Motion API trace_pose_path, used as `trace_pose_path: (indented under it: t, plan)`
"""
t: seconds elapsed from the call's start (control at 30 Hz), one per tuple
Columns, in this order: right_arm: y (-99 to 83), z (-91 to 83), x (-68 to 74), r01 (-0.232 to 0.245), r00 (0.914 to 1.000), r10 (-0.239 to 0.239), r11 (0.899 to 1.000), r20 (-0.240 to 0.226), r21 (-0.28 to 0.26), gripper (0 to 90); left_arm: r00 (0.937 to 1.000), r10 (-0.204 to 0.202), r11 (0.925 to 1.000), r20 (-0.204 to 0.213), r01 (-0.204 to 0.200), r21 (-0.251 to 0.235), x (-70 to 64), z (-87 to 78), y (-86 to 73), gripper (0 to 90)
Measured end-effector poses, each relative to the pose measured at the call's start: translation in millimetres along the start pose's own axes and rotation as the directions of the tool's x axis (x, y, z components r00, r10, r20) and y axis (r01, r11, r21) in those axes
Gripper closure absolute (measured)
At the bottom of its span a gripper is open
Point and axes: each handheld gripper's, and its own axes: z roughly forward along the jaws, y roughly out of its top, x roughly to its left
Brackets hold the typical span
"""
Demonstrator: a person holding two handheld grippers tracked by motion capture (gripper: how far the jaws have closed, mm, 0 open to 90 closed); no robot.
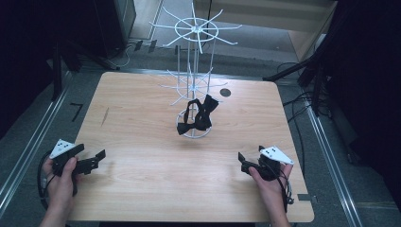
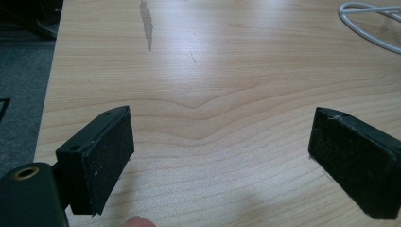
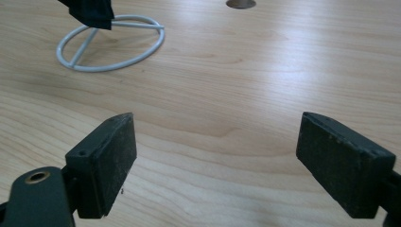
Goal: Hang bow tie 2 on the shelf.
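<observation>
High view shows a black bow tie draped low on a white wire rack that stands at the middle of the desk, its strap looped about the rack's stem and its bow sagging onto the round base ring. Both tongs rest near the front edge, well apart from it: the left tongs at the front left corner, the right tongs at the front right. Each pair stands wide open with nothing between the pads, only bare wood, as the left gripper view and the right gripper view make plain

Risk, as I judge it: the rack looks light and tall, so a pull on the tie with one pair alone may tip or drag it, and the thin spokes may snag the strap. A grip on loose fabric may also slip, or catch a wire along with the cloth

No container stands on the desk; the rack's hooks are bare apart from the tie, and a small dark round hole lies behind it
</observation>
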Motion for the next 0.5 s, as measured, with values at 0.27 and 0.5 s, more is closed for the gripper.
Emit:
trace_pose_path:
  t: [0.27, 0.5]
  plan:
    - [-10.7, -7.5, -17.8, -0.01, 0.9993, 0.009, 1.0, 0.035, 0.016, 13.6, 1.0, -0.001, 1.0, 0.001, 0.001, -0.001, 0.0, -0.1, -0.1, 8.2]
    - [-19.3, -16.7, -30.6, -0.019, 0.9983, 0.017, 0.999, 0.056, 0.026, 13.6, 1.0, 0.0, 1.0, 0.0, 0.0, -0.001, -0.1, -0.2, -0.1, 8.2]
